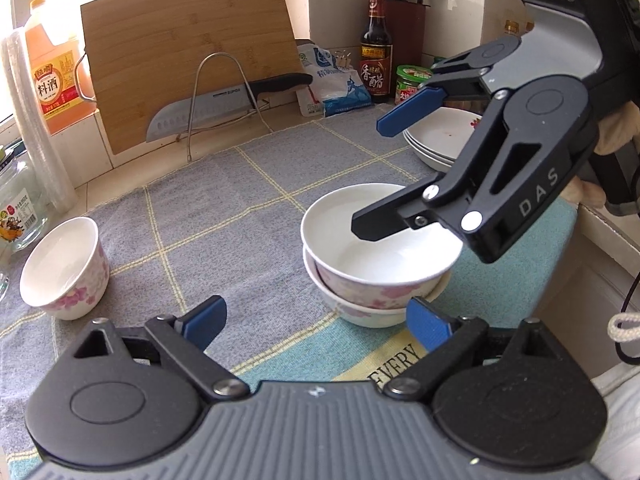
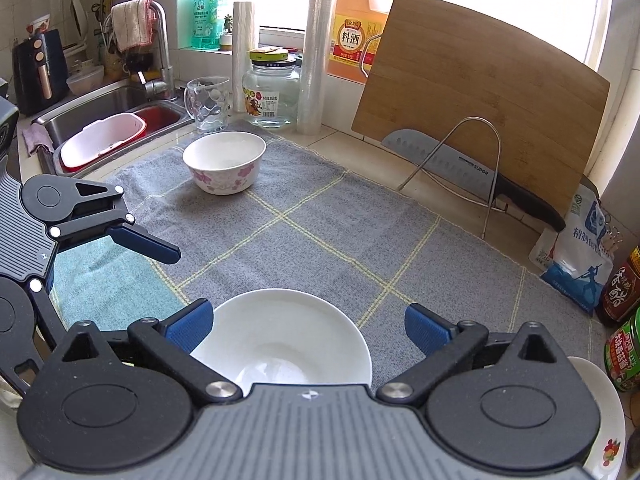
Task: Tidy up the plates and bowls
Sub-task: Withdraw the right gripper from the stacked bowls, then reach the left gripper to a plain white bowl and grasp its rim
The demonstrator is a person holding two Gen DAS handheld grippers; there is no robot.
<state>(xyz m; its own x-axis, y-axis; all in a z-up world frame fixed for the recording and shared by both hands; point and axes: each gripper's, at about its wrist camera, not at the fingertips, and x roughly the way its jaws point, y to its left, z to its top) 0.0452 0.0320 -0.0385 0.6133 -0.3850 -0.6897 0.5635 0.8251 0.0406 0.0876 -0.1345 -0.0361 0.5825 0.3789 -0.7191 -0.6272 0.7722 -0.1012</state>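
Two white bowls with pink flowers stand nested on the grey checked cloth. My right gripper hovers open just above the top bowl, its blue pads wide of the rim and holding nothing. My left gripper is open and empty in front of the stack, and one of its fingers shows at the left of the right wrist view. A third flowered bowl stands alone at the far side of the cloth. Several white plates are stacked behind the bowls.
A bamboo cutting board and a knife in a wire rack stand at the back. Bottles, a jar, a glass mug and plastic rolls line the wall. The sink lies beyond the lone bowl.
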